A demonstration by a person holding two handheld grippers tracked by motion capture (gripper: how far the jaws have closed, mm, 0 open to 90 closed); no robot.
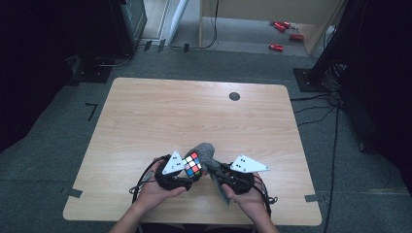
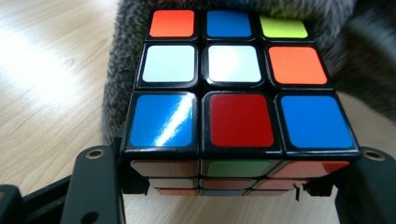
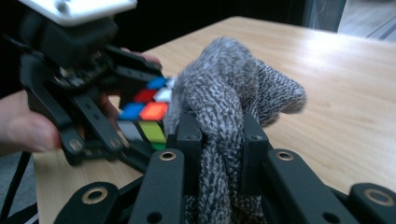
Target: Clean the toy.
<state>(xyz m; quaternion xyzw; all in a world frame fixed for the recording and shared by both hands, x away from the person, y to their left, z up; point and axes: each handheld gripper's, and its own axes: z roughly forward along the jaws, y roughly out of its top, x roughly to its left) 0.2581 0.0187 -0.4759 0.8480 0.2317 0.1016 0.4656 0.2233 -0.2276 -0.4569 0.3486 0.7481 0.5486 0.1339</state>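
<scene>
Cube [image 2: 236, 98] within left gripper [image 2: 224, 184], against cloth [image 3: 224, 116]

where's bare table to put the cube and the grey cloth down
Nearly the whole table is bare: the wide stretch from the grippers up to the far edge, broken only by a small dark disc near the far right. Both near corners are bare too. It is crowded only at the near middle, where the left gripper, cube, cloth and right gripper meet.

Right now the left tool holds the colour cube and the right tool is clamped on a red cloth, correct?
Not quite: the cloth is grey knit, not red, as the right gripper view shows. The rest stands: the left tool holds the colour cube, and the right tool clamps the cloth.
</scene>
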